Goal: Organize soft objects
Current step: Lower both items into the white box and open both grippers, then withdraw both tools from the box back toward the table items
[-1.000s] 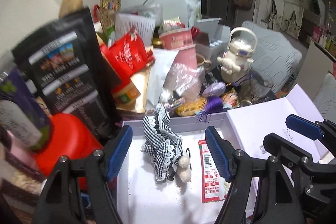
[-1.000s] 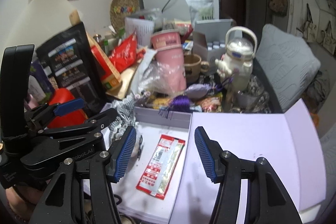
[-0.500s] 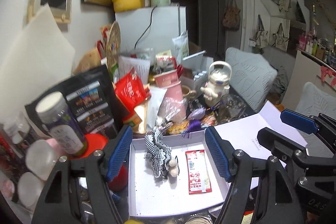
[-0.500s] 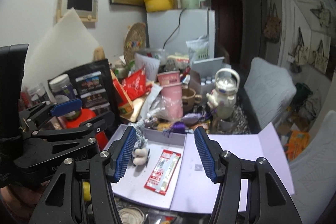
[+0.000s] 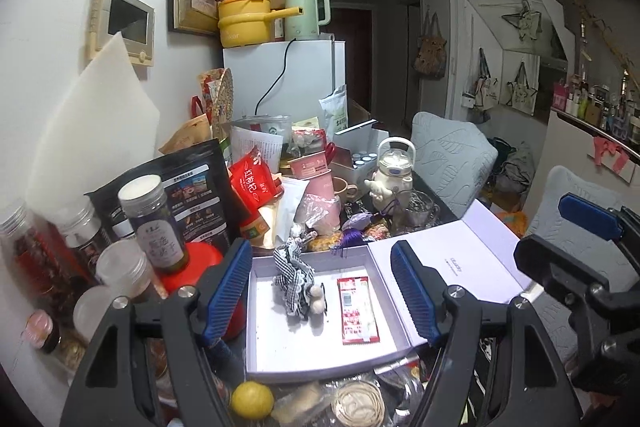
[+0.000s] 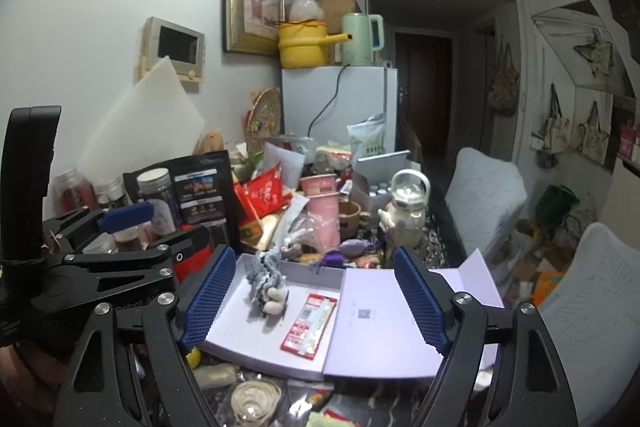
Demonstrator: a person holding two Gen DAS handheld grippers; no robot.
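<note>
A black-and-white checked cloth toy (image 5: 296, 279) with pale round feet lies in the open pale purple box (image 5: 280, 351), draped over its far wall. A red sachet (image 5: 356, 309) lies flat beside it on the right. The toy (image 6: 264, 283), sachet (image 6: 309, 325) and box (image 6: 256, 349) also show in the right wrist view. My left gripper (image 5: 322, 291) is open and empty, held above and behind the box. My right gripper (image 6: 310, 299) is open and empty, also held back above the box. The box lid (image 6: 384, 323) lies open flat to the right.
Behind the box stand a pink cup (image 5: 320, 195), a white teapot (image 5: 394, 173), red and black bags (image 5: 192, 195), jars (image 5: 150, 219) and a red lid (image 5: 188, 267). A lemon (image 5: 252, 399) and a rubber band coil (image 5: 358, 403) lie in front. A grey cushion (image 5: 452, 155) is at right.
Both grippers have pulled back and up from the box, so the box and the room look smaller and farther. The toy and sachet stay in the box. Both grippers stay open.
</note>
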